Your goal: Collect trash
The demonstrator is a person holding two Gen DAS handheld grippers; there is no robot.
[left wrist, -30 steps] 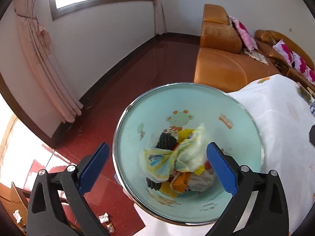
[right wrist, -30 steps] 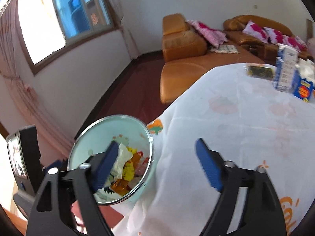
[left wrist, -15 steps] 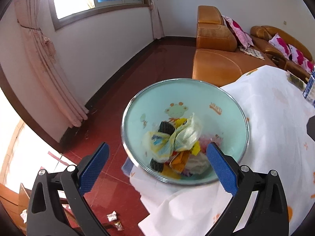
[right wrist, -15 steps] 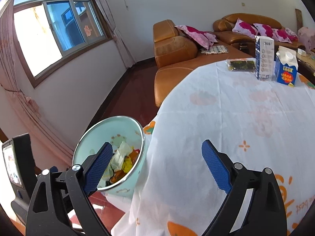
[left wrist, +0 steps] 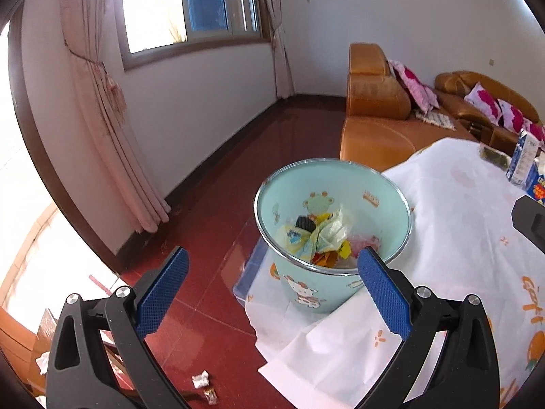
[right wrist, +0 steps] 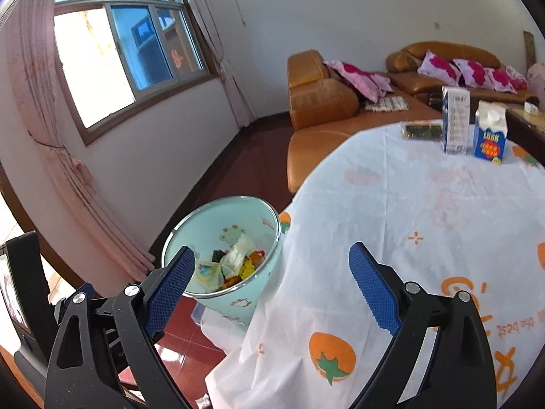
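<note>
Your left tool [left wrist: 272, 289] hangs above the red floor [left wrist: 211, 231] with its blue pads spread wide and nothing between them, aimed down at a pale green bin [left wrist: 332, 228] that stands on the floor tight against the edge of the desk [left wrist: 460, 272]. The bin, printed with cartoon animals and ringed by a shiny metal rim, holds a heap of crumpled wrappers [left wrist: 320, 238] in white, yellow, orange and black. The white cloth of the desk, patterned with orange fruit, drapes down beside the bin and folds around its base.

Your right tool [right wrist: 272, 286] is also wide and empty, its left pad over the bin's rim in that view and its right pad over the cloth. At the far side of the desk stand two cartons just beside each other, a tall white-and-blue carton [right wrist: 454, 124] and a shorter blue carton [right wrist: 489, 134] with a white cap; a flat dark packet [right wrist: 421, 131] lies to their left.

On the floor below your left tool lie two stray scraps, a crumpled white paper [left wrist: 200, 379] and a small wrapper [left wrist: 210, 396]. An orange leather sofa [left wrist: 374, 116] with pink flowered cushions lines the far wall, and pink curtains [left wrist: 112, 143] hang beside the window [left wrist: 190, 3].
</note>
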